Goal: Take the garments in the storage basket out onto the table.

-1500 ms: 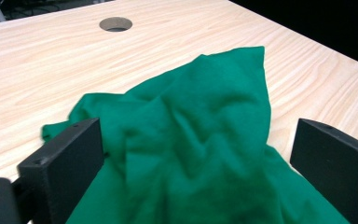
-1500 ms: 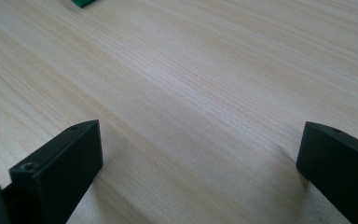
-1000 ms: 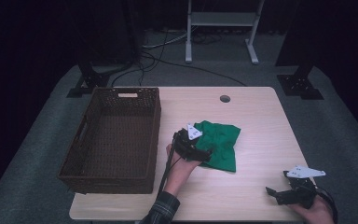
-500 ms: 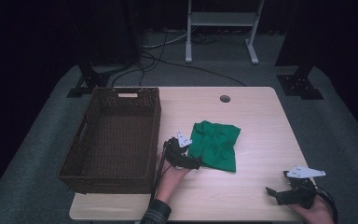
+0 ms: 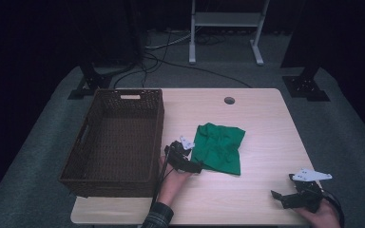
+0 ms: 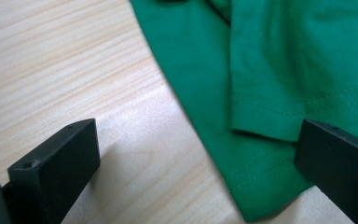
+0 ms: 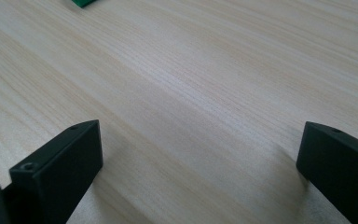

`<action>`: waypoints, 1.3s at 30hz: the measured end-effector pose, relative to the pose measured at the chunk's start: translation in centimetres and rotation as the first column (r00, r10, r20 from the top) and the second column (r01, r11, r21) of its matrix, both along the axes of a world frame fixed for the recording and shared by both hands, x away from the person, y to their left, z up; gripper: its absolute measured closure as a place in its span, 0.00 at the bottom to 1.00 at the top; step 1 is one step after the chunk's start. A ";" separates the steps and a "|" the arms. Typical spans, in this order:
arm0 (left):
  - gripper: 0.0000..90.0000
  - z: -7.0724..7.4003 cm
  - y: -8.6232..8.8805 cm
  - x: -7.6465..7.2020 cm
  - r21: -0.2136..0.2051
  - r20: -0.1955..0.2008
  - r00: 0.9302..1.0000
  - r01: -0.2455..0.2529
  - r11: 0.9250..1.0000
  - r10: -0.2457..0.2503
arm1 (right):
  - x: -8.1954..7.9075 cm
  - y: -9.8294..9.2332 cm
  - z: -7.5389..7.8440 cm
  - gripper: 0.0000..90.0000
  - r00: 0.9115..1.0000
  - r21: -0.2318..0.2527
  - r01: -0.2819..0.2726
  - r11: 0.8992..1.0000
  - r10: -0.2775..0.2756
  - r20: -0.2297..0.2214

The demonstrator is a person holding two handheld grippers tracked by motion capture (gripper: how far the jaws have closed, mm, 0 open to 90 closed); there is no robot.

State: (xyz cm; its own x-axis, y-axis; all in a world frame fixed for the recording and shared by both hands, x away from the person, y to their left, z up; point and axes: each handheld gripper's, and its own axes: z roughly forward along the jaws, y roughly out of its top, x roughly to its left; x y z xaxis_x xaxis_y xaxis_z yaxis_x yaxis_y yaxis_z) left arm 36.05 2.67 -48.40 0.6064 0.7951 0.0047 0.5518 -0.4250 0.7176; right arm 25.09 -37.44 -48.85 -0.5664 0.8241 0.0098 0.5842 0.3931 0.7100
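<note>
My left forearm comes up from the six o'clock edge of the high view, checked sleeve at the wrist, and my left hand [image 5: 172, 176] grips the left gripper [image 5: 197, 167] with its nose aimed toward three o'clock, low over the table [image 5: 266, 118]. Its jaws are spread wide. In the left gripper view one jaw sits over bare wood at seven o'clock and the other at four o'clock over the hem of the green cloth [image 6: 279, 74], whose near corner lies between them, not pinched by either.

The green cloth [image 5: 218, 147] lies crumpled flat near the middle of the table, at about three o'clock from my left gripper and just beside it. The wicker basket [image 5: 89, 142] stands along the nine o'clock side of the table, close against my left hand, well apart from the cloth's far edge.

My right hand [image 5: 321, 216] rests at the five o'clock corner of the table, wrist low, holding the right gripper [image 5: 278, 197] with its nose turned toward nine o'clock. Its grey plate [image 5: 311, 175] faces up. These jaws are spread wide too, and the right gripper view shows plain wood grain between them, with a small green corner [image 7: 81, 2] of the cloth at eleven o'clock, well apart from the jaws.
</note>
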 end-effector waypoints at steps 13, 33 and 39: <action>0.00 0.0 -0.1 -3.2 0.000 0.000 0.997 0.075 0.997 -0.075 | -0.2 -0.1 0.0 0.00 1.000 0.000 0.001 1.000 -0.001 -0.001; 0.00 -0.1 1.1 -7.4 0.009 -0.003 0.980 0.201 0.980 -0.201 | -0.3 -0.1 0.0 0.00 1.000 -0.001 0.000 1.000 0.000 0.000; 0.00 -0.1 1.3 -8.8 0.010 -0.004 0.976 0.217 0.976 -0.217 | -0.3 -0.1 0.0 0.00 1.000 -0.001 0.000 1.000 0.000 -0.001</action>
State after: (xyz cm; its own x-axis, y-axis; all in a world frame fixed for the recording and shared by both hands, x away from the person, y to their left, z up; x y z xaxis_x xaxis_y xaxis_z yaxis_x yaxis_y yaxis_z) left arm 27.28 3.93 -48.48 0.7645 0.6445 0.0101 0.4475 -0.5420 0.7113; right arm 24.77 -37.57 -48.84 -0.5663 0.8241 0.0096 0.5849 0.3936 0.7092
